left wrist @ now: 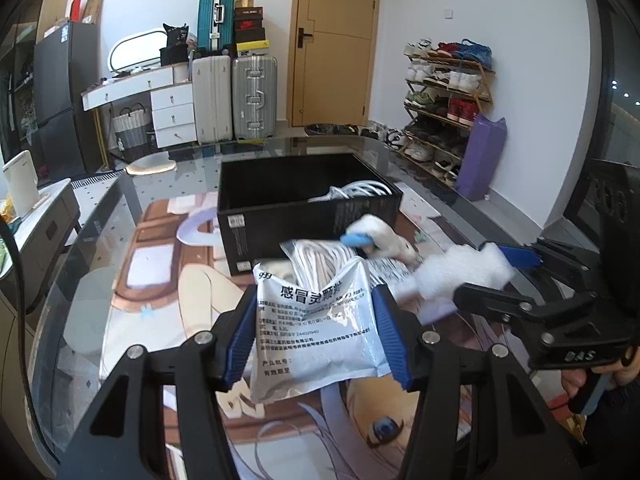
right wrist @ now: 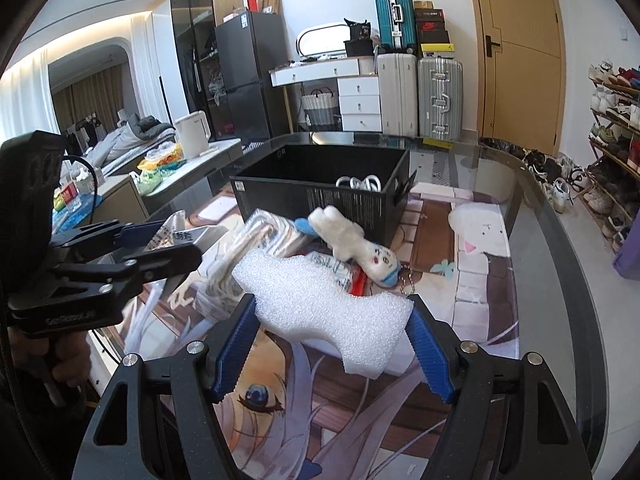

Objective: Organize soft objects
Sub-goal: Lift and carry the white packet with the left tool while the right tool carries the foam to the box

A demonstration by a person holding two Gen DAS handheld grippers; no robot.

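Filling the far wall are a wooden door (left wrist: 334, 40), stacked suitcases (left wrist: 234, 96), a white drawer desk (left wrist: 160, 96) and a dark fridge (left wrist: 64, 92); a shoe rack (left wrist: 444, 100) lines the right wall. Nearer, a glass table (left wrist: 100, 264) covers a printed cartoon mat (right wrist: 480, 280). On it sits an open black box (left wrist: 304, 208) with white cables inside. Just before the box lie a bagged white cord (left wrist: 320, 256) and a small white plush toy (right wrist: 352, 244). The left gripper (left wrist: 316, 332) is clamped on a silver foil pouch (left wrist: 316, 328), held above the mat. The right gripper (right wrist: 332, 336) grasps a white foam piece (right wrist: 320, 308), also lifted.
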